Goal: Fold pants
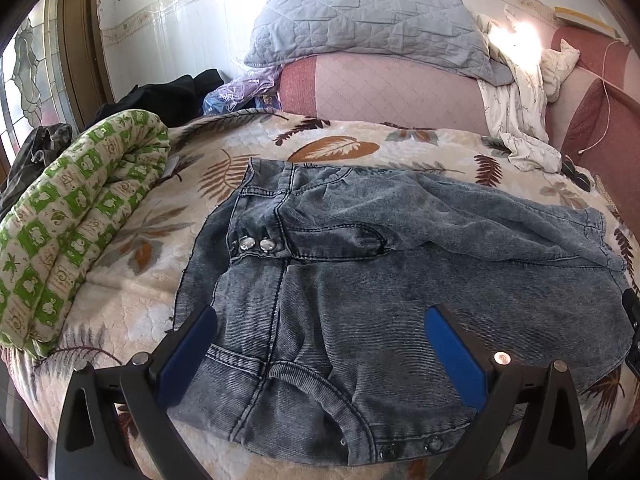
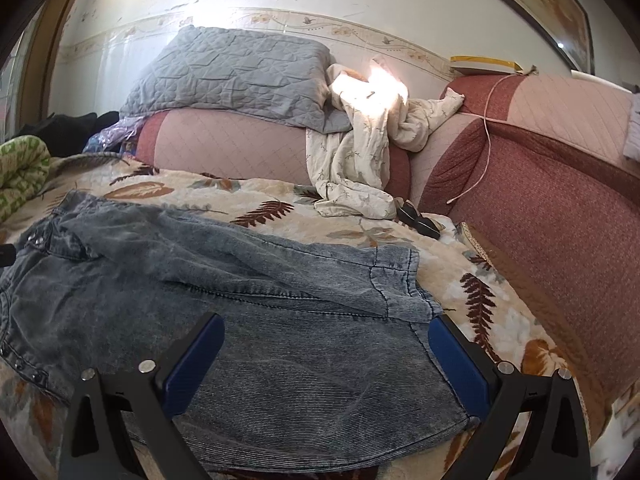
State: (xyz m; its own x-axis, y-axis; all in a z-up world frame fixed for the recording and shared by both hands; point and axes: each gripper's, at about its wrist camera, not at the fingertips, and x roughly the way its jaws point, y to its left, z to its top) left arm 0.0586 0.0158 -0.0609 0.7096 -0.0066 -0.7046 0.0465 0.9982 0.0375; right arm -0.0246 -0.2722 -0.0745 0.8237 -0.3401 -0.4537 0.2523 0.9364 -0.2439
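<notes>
Grey-blue denim pants [image 1: 360, 264] lie flat on a leaf-patterned blanket [image 1: 132, 304], waistband to the left with metal buttons [image 1: 256, 245], legs running right. My left gripper [image 1: 320, 332] is open, hovering over the waist and hip area, its blue pads [image 1: 452, 344] apart with nothing between them. In the right wrist view the pants [image 2: 248, 320] show their leg hems [image 2: 400, 280] at the right. My right gripper [image 2: 326, 344] is open over the leg ends, holding nothing. Its black body shows at the left wrist view's right edge [image 1: 632, 320].
A green-and-white quilt roll [image 1: 76, 220] lies left of the pants. A grey quilted pillow [image 1: 360, 16] rests on the pink-red sofa back [image 2: 540, 200]. A cream floral cloth [image 2: 360, 160] drapes down at the back right. Dark clothes [image 1: 160, 96] are piled at the back left.
</notes>
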